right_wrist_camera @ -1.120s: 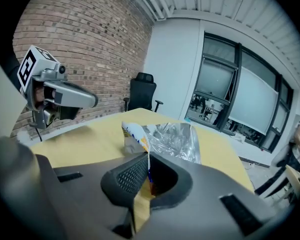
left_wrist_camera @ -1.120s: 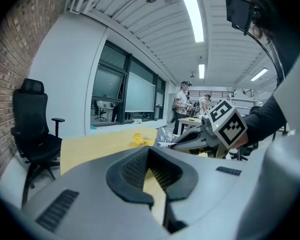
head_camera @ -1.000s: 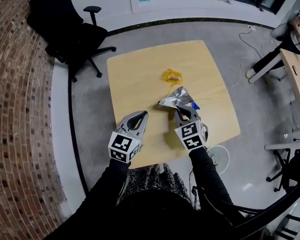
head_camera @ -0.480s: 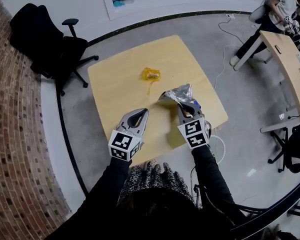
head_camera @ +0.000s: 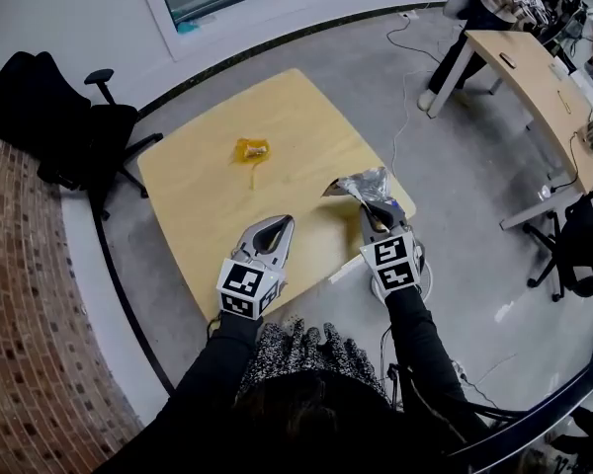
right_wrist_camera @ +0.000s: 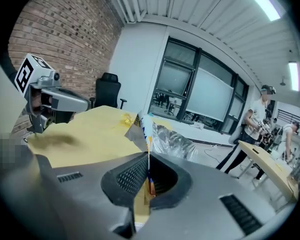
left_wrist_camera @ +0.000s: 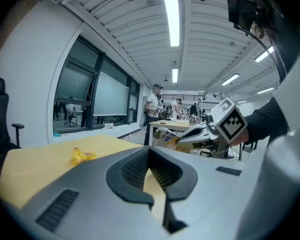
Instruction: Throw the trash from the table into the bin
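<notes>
A crumpled silver foil bag (head_camera: pixel 364 184) hangs over the right edge of the wooden table (head_camera: pixel 198 205), and my right gripper (head_camera: pixel 369 206) is shut on its lower edge. In the right gripper view the bag (right_wrist_camera: pixel 172 140) rises from between the closed jaws. Farther back on the table lies a yellow wrapper (head_camera: pixel 251 150), also seen in the left gripper view (left_wrist_camera: pixel 81 155). My left gripper (head_camera: pixel 281 223) hovers over the table's near edge, shut with nothing in it. No bin can be made out for certain.
A black office chair (head_camera: pixel 59 126) stands at the left by the brick wall (head_camera: pixel 20 294). A white round thing (head_camera: pixel 430 276) sits on the floor under my right gripper. A second table (head_camera: pixel 534 77) with people around it is at the back right, with cables on the floor.
Both grippers have moved right, toward the table's near right corner. The foil bag has travelled with the right gripper from mid-table to the table's right edge. The yellow wrapper has stayed put.
</notes>
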Available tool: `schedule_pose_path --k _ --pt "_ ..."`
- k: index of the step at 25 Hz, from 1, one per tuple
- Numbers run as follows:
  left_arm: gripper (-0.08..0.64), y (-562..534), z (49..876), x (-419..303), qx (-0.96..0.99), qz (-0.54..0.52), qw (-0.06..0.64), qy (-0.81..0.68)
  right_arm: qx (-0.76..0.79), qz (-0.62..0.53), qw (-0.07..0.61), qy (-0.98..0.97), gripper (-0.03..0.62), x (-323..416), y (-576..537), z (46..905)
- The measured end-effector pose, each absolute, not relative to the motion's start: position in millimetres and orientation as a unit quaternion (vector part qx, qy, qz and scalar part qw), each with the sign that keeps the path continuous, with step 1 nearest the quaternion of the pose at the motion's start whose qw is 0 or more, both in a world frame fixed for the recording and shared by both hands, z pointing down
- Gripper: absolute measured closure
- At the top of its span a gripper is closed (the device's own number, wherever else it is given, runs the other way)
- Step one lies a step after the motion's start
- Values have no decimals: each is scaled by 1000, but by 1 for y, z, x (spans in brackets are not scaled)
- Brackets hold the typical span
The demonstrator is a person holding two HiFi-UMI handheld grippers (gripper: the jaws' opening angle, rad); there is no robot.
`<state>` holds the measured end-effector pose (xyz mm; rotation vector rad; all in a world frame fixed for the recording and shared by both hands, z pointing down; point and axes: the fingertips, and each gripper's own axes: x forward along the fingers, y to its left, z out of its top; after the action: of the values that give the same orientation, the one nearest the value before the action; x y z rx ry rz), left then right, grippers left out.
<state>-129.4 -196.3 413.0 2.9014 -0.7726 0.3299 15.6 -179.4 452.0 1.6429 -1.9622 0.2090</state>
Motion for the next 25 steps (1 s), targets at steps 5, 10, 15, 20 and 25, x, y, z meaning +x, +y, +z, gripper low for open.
schedule_pose_path --k 5,10,15,20,25 --pt "572 -175 412 -93 967 111 55 -221 644 91 271 -710 581 53 -147 450" --pt "572 -151 412 -51 975 114 48 -184 673 101 261 -684 581 92 -111 449" --pt "572 -124 409 -5 982 114 39 -143 701 112 251 -658 581 130 -73 448" --pt "572 -93 407 40 988 113 32 -105 725 122 244 -633 581 167 -34 450" --pt "572 -57 411 82 990 116 30 -73 745 135 235 -610 581 204 8 456"
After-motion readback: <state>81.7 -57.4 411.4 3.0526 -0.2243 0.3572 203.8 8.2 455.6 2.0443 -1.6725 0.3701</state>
